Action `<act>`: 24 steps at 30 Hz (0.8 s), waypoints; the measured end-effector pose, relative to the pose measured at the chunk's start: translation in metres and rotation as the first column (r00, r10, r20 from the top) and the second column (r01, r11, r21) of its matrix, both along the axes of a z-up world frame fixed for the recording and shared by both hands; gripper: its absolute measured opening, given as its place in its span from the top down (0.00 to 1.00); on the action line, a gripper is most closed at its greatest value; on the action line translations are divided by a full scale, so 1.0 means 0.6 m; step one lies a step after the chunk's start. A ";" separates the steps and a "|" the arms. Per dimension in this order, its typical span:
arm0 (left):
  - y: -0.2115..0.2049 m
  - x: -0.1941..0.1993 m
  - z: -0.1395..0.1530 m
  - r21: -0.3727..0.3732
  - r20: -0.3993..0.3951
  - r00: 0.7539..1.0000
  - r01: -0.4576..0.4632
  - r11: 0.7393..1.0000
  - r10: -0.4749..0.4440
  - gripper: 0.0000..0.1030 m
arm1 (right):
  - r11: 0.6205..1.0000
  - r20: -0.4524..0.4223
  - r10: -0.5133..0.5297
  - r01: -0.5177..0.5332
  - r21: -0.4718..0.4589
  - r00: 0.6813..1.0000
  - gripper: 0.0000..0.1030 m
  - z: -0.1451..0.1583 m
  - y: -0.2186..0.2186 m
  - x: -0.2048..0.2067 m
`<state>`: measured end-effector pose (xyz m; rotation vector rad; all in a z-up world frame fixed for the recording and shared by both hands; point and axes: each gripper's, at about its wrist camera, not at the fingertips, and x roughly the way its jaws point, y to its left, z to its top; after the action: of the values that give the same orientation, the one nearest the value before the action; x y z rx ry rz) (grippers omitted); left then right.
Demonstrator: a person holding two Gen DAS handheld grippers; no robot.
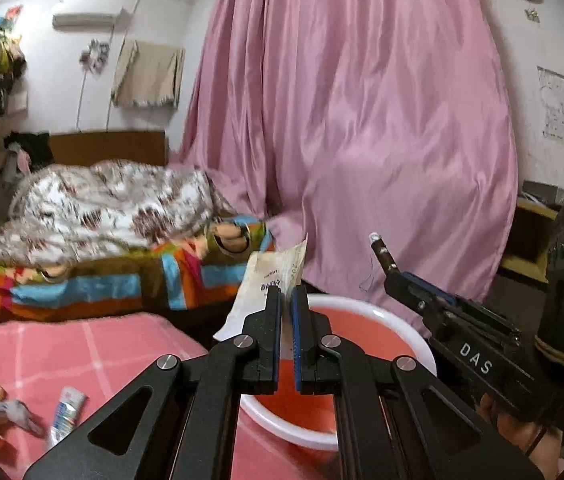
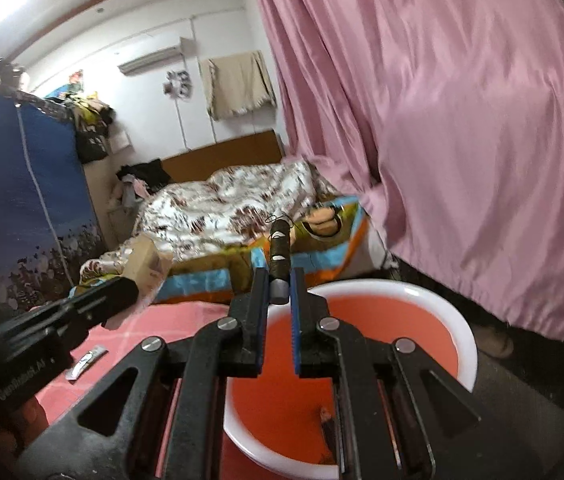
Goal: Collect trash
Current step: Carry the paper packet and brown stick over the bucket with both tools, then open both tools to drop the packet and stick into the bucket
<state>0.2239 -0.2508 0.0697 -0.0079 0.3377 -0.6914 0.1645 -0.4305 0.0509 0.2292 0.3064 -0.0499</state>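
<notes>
A: Pink-lined and white-rimmed, the basin (image 2: 434, 312) sits right under both my tools; what do you make of the left tool (image 1: 287, 294)?

B: Its jaws are pressed all but together on a crumpled white wrapper (image 1: 268, 284); the paper sticks up and out to the left beyond the tips, hanging over the near-left rim of the basin.

A: And my right tool (image 2: 280, 288) is closed down on a dark spool-like cylinder (image 2: 280, 256); a stray thread curls at its far end; its long axis runs straight ahead along the fingers, tilted up and away from me.

B: So which is nearer the drop?

A: Judging from the right wrist view, the right tool; most of the bowl lies below and just ahead of its tips, so the cylinder should fall end-first inside if I let go; the left one looks closer to the rim, and I'd nudge it inward first, since light paper could flutter onto the pink checked sheet (image 1: 62, 344).

B: More trash left there?

A: Yes; a small tube (image 1: 67, 412) lies on the sheet, well left of the basin.
</notes>
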 end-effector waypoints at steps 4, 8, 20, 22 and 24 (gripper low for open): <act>-0.020 0.009 -0.024 0.049 -0.050 0.998 0.029 0.998 -0.027 0.97 | 1.000 -0.055 -0.010 0.010 0.014 0.998 0.83 -0.019 -0.012 0.016; -0.033 0.015 -0.041 0.063 -0.096 0.994 0.052 0.997 -0.045 0.97 | 0.999 -0.098 -0.018 0.021 0.030 0.995 0.83 -0.033 -0.021 0.022; -0.058 0.063 -0.073 0.049 -0.318 0.944 0.107 0.993 -0.085 0.97 | 0.998 -0.164 -0.033 0.042 0.056 0.986 0.82 -0.050 -0.035 0.037; -0.058 0.071 -0.077 0.039 -0.348 0.933 0.107 0.993 -0.087 0.96 | 0.997 -0.168 -0.032 0.043 0.057 0.985 0.82 -0.051 -0.036 0.039; -0.057 0.076 -0.079 0.030 -0.375 0.923 0.105 0.994 -0.086 0.96 | 0.997 -0.172 -0.034 0.045 0.059 0.984 0.82 -0.052 -0.034 0.037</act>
<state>0.2696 -0.2850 0.0223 -0.0769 0.7262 -0.7785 0.1866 -0.4512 0.0197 0.2942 0.4753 -0.0995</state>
